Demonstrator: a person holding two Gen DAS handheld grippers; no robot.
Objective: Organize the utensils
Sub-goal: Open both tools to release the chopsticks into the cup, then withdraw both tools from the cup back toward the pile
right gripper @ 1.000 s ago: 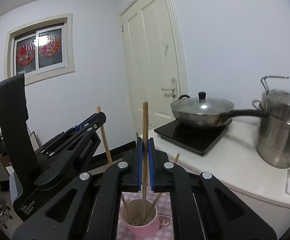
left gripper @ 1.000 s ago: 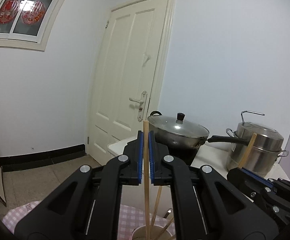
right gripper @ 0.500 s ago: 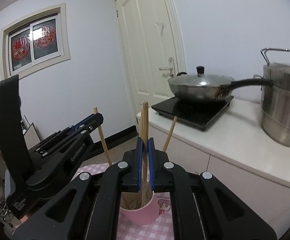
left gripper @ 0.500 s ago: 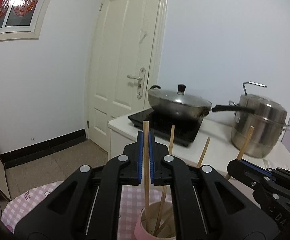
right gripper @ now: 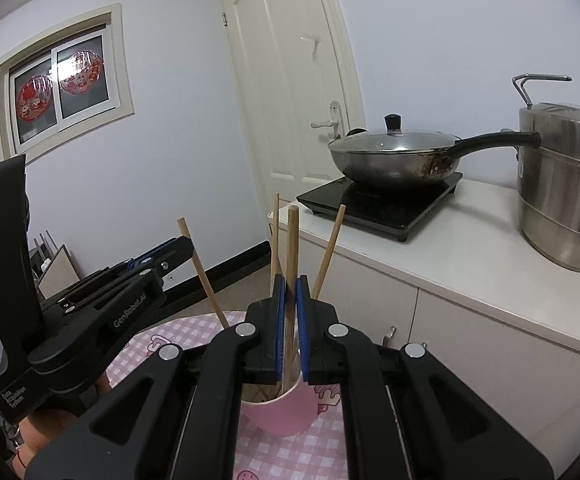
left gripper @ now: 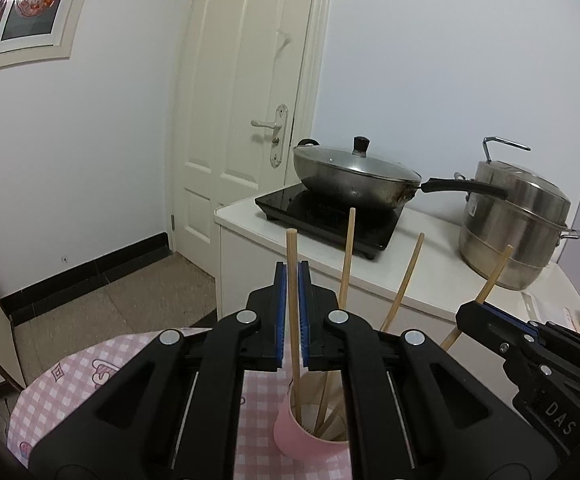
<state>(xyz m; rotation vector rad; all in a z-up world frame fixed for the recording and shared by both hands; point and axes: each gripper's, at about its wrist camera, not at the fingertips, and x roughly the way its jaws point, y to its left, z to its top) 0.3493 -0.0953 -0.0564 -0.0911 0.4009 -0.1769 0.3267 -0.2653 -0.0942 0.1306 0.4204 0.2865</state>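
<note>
Since a second ago both grippers have been lowered and tipped downward, so that more of the pink cup (left gripper: pixel 309 438) and the pink checked tablecloth (left gripper: pixel 70 380) is now brought into view; earlier only the cup's rim could be seen under the left gripper. The two held chopsticks have been carried down with them, and their lower ends are now sunk deeper in the cup.

Four chopsticks are counted in all. One chopstick (left gripper: pixel 293 304) is pinched between the pressed-together blue pads of the left gripper (left gripper: pixel 293 280). A second chopstick (right gripper: pixel 291 264) is pinched in the same way by the right gripper (right gripper: pixel 288 284). Two loose chopsticks (left gripper: pixel 345 256) are seen leaning in the cup. One cup, one wok (left gripper: pixel 353 178), one induction hob (left gripper: pixel 325 216) and one steel steamer pot (left gripper: pixel 513 216) are counted.

Both held chopsticks are kept nearly upright, long axis vertical, upper ends toward the ceiling and lower ends inside the cup. The loose pair is tilted, its tops leaning toward the white worktop (left gripper: pixel 429 264).

The cup is placed on the tablecloth, near the table edge that faces the worktop.
</note>
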